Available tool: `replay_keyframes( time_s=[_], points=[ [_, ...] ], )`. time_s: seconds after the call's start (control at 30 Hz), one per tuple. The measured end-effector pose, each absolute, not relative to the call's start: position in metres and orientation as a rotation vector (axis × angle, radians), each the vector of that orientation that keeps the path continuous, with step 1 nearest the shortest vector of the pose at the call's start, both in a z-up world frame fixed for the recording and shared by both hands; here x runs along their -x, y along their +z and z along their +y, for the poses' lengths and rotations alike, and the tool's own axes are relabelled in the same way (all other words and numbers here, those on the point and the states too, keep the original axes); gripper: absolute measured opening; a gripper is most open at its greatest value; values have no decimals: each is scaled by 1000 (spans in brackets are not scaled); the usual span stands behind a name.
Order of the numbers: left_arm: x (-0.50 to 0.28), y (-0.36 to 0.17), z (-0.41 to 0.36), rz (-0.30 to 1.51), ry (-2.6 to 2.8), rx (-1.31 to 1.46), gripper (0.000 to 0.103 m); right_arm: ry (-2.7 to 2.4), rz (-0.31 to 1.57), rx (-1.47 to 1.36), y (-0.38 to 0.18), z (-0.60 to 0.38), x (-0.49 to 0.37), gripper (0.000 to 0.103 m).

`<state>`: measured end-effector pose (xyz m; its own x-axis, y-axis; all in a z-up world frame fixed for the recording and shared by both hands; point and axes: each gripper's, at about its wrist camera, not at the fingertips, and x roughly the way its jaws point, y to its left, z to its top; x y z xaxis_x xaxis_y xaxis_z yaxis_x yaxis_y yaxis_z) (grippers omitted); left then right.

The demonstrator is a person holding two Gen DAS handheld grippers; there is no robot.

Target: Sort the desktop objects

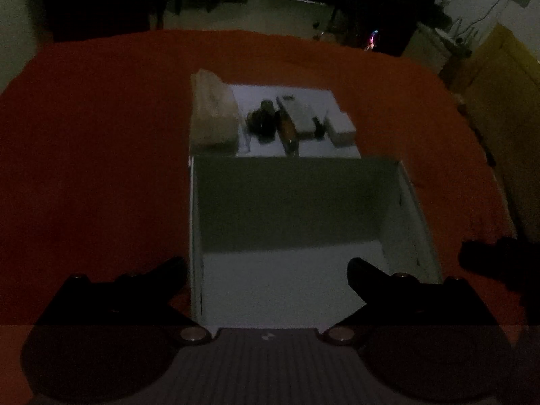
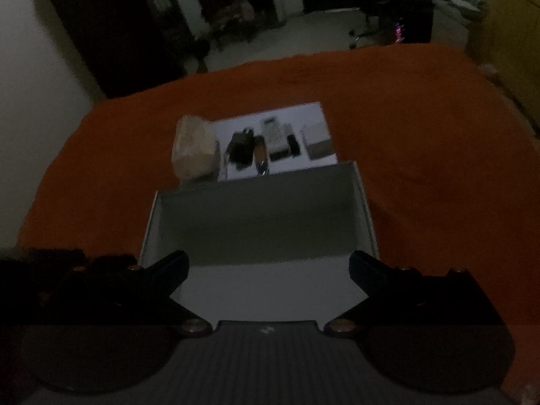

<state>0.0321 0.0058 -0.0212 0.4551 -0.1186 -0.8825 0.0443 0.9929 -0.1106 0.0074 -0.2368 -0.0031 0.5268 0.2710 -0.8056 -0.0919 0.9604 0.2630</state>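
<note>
Both the left gripper (image 1: 266, 270) and right gripper (image 2: 268, 265) hover with fingers spread and empty over the open white box (image 1: 410, 202), the desk objects (image 1: 287, 121) lying lengthwise straight ahead beyond its far wall on the orange table (image 1: 101, 135).

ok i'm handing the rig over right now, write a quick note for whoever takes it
Left gripper: open, empty, above the near end of the open white cardboard box.
Right gripper: open, empty, over the same box.
Box: sits on the orange tablecloth, nothing in it.
Items: all on the white sheet beyond the box: crumpled beige bag, dark clump, brown pen-like stick, grey flat device, small white-and-tan box.
Done: nothing sorted yet.
Left: everything; the dim, blurry view makes the small items hard to identify.
</note>
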Motion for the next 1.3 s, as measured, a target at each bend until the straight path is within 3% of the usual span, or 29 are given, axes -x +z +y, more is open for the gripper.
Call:
replay_keyframes(
  time_s=[0.2, 0.33, 0.53, 0.73, 0.93, 1.3],
  points=[
    [-59, -9, -2, 1031, -77, -159, 103, 212, 1050, -130, -13, -241, -26, 103],
    [-84, -1, 10, 1017, -83, -116, 103, 220, 963, 21, -4, -241, -50, 103],
    [-119, -10, 18, 1011, -67, -165, 103, 178, 921, 31, 5, -251, -96, 103],
    [-156, -33, 25, 1048, -60, -131, 103, 184, 959, -45, -9, -256, -149, 97],
    [-205, -59, 44, 983, -19, -24, 103, 197, 963, -93, -33, -250, -199, 97],
    [-294, -135, 38, 1172, -96, 118, 103, 252, 1080, -133, -87, -249, -327, 97]
  ],
)
